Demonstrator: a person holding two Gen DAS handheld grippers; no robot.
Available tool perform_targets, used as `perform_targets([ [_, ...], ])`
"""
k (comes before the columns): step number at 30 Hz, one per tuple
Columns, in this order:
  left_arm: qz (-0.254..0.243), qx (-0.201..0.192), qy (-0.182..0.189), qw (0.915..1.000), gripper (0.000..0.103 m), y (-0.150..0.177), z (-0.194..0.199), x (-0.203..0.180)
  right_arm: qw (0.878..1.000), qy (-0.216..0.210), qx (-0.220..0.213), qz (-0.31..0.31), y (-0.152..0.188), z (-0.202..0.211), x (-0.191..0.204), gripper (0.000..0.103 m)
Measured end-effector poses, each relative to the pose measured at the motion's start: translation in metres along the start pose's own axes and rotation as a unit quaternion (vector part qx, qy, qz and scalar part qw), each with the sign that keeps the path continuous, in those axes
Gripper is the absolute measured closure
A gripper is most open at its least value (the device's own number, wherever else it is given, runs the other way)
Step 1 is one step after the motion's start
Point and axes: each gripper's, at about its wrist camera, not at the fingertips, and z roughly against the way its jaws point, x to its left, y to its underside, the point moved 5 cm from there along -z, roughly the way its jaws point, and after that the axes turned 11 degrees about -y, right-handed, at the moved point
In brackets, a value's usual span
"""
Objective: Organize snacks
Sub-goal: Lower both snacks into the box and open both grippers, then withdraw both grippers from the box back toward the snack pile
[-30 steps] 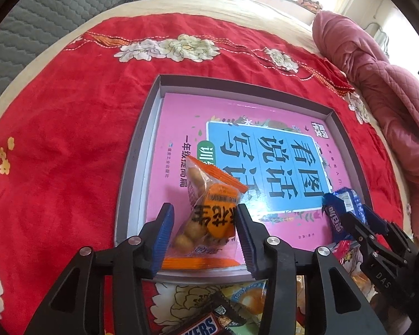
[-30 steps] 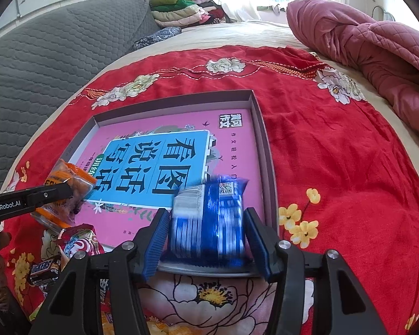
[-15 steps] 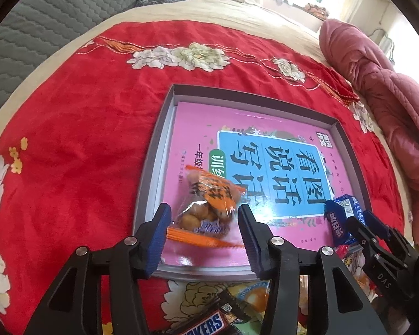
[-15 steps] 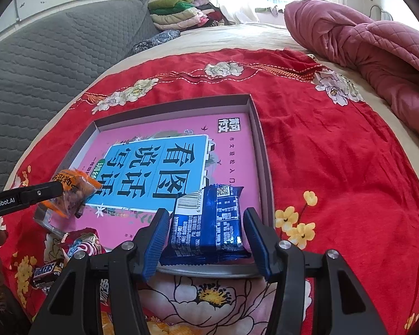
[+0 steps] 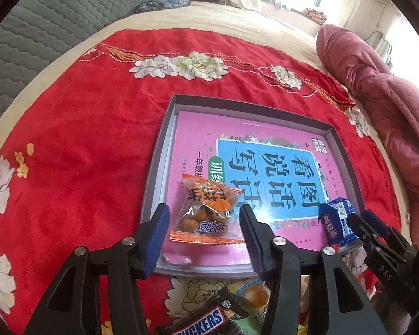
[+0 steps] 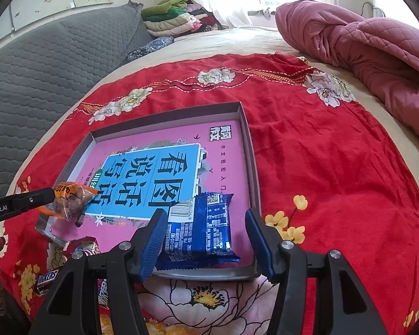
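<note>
A shallow grey tray (image 5: pixel 271 108) with a pink and blue book cover inside lies on the red flowered cloth. An orange snack packet (image 5: pixel 206 212) lies flat in the tray's near left corner, between the spread jaws of my open left gripper (image 5: pixel 204 227), which do not touch it. A blue snack packet (image 6: pixel 201 234) lies in the tray's near right corner between the spread jaws of my open right gripper (image 6: pixel 205 236). The blue packet (image 5: pixel 336 220) and right gripper also show in the left wrist view. The orange packet (image 6: pixel 71 199) shows in the right wrist view.
Loose snacks lie on the cloth in front of the tray: a Snickers bar (image 5: pixel 201 322), a yellow-blue packet (image 5: pixel 251 297) and a red-white packet (image 6: pixel 83 248). A pink quilt (image 6: pixel 371 55) lies at the right. A grey quilted cushion (image 6: pixel 47 64) is at the left.
Both grippers have opened and drawn back a little. The orange packet dropped flat into the tray's near left corner. The blue packet settled flat in the near right corner.
</note>
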Motion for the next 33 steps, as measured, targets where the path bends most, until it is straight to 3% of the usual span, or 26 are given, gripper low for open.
perform_targets([
  [20, -0.005, -0.010, 0.010, 0.9999, 0.045, 0.003, 0.028, 0.000, 0.999, -0.008, -0.041, 0.016, -0.011, 0.028, 0.009, 0.036],
  [33, -0.016, -0.014, 0.001, 0.9998, 0.045, 0.009, 0.052, 0.004, 0.998, -0.014, -0.048, 0.043, -0.008, 0.044, 0.020, 0.035],
])
